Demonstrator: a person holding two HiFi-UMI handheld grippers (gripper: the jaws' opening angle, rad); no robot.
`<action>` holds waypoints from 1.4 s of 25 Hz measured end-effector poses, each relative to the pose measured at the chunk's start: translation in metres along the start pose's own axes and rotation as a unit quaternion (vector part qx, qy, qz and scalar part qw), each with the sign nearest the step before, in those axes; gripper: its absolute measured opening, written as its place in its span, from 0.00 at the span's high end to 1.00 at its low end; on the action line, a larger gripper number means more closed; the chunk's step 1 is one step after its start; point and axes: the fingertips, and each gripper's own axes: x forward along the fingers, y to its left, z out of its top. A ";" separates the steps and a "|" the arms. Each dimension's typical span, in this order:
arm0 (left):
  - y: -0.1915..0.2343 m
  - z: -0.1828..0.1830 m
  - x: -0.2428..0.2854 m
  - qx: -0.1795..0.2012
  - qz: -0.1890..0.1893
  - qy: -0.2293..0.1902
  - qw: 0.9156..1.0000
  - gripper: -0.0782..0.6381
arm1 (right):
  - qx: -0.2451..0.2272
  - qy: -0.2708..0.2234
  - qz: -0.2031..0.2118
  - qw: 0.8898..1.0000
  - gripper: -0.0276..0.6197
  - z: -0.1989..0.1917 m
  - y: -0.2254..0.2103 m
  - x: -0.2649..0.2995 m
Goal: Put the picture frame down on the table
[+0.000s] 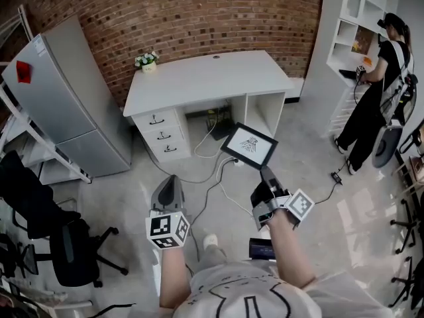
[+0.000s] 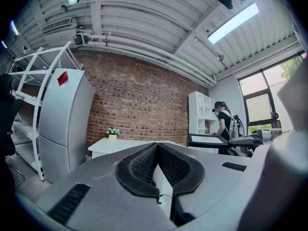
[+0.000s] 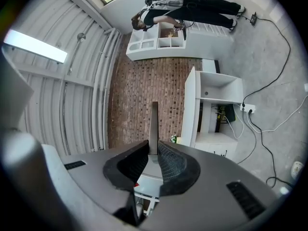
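- right gripper [image 1: 265, 172]: its fingers are clamped on the picture frame [image 1: 248, 146], gripping it at the corner nearest me. in the right gripper view the frame [image 3: 153, 124] shows edge-on, a thin slat rising straight out from between the fingers.
- left gripper [image 1: 169, 181]: its fingers are together with nothing between them (left gripper view [image 2: 158, 165] confirms). it hangs well to the left of the frame and has no part in the hold.
- key relation: the frame runs forward and a little left from my right fingers, and the white tabletop [image 1: 205, 78] lies further ahead in that same direction. the frame is in the air over the floor, well short of the tabletop's near edge.
- frame pose: the picture face is turned up toward my head. the long axis runs across my right fingers, not along them. the far long edge points toward the tabletop.
- judgement: the carry is not finished. the next move calls for reaching forward over the tabletop, then lowering face-up. the right hand is the one to use.
- flower pot [image 1: 147, 61] sits at the tabletop's far left corner, well clear of that line.
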 end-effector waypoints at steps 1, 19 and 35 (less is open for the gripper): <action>0.004 0.002 0.007 -0.001 -0.001 -0.001 1.000 0.87 | -0.001 0.000 0.001 1.000 0.86 0.000 0.001 0.009; 0.079 0.015 0.138 -0.016 -0.029 -0.009 0.999 0.87 | -0.011 -0.017 -0.008 1.000 0.86 0.002 -0.023 0.150; 0.125 0.018 0.199 -0.010 -0.060 -0.005 0.998 0.87 | -0.015 -0.031 -0.013 0.999 0.86 -0.019 -0.036 0.217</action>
